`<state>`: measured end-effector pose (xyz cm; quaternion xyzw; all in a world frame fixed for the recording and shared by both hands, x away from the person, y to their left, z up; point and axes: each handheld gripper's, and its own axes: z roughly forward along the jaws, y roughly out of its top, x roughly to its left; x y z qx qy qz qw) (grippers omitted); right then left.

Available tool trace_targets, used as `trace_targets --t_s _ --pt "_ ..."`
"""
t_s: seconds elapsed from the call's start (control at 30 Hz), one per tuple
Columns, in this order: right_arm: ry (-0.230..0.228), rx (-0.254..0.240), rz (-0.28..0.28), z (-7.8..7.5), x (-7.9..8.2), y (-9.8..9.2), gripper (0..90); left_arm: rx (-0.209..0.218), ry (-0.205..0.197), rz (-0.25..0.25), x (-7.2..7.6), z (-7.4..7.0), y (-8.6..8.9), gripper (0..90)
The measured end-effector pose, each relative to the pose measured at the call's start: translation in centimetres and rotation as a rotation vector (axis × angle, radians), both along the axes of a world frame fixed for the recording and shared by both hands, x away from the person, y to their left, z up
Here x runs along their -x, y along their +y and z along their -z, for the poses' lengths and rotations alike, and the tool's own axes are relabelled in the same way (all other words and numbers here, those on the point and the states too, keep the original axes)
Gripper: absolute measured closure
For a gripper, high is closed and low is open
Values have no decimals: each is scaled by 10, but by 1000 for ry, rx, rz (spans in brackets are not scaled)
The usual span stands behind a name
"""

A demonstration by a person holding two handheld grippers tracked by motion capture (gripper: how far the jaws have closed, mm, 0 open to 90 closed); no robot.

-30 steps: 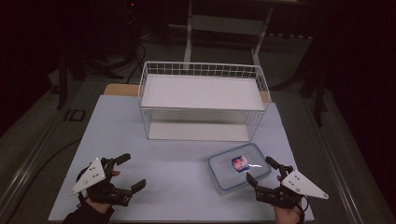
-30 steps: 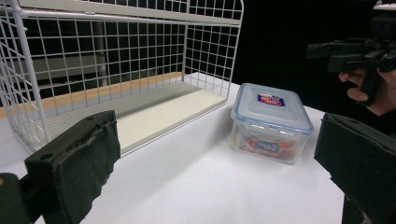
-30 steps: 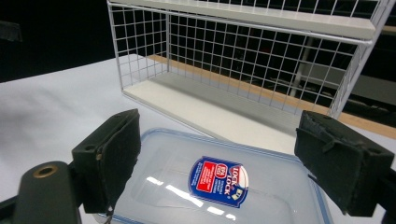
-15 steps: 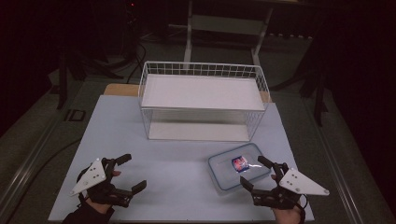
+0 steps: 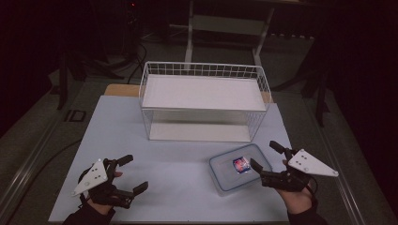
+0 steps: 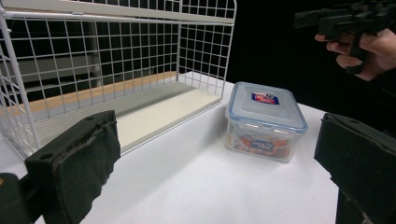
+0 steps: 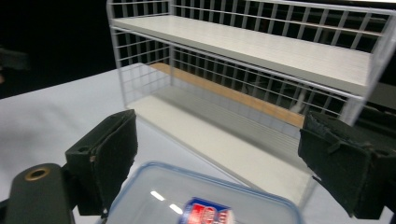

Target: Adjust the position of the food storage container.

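- Box (image 5: 239, 172): one clear plastic food container, blue-rimmed lid clipped on, a red-and-blue label on top, coloured packets visible through the wall in the left gripper view (image 6: 264, 120); standing on the bench (image 5: 178, 168) in front of the wire rack (image 5: 202, 101), toward the rack's right end, apart from it.
- Right tool (image 5: 266, 161): jaws spread wide, holding nothing; poised at the box's right end, one jaw over the lid's right edge, the other just off the box's right side; in the right gripper view the lid (image 7: 205, 200) lies low between the two pads, not gripped.
- Left tool (image 5: 133, 174): jaws also wide open, empty; well to the left of the box, near the bench's front edge, aimed across the bench toward the box.
- Step in hand, as judged: approach for a grasp on the box, right side leading.
- Next move, as judged: lower the right tool until the pads straddle the box's walls, then close; likely followed by a lift toward the rack, though top shelf or bottom level cannot be told.
- Risk: smooth lid and walls, so a shallow pinch could slip.
- Count: one box, one wire rack with two levels, two tools, one bench.
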<state>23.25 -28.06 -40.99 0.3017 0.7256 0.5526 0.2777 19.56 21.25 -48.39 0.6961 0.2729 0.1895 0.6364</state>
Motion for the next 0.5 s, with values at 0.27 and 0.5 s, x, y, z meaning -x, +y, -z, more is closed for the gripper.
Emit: trace_targets --t_s 0.27,0.5 --pt "59 15 57 6 -26 -22 210 -3 6 5 -1 1 0 2" --pt "116 61 105 24 -43 -38 364 -11 10 12 -1 2 -2 2"
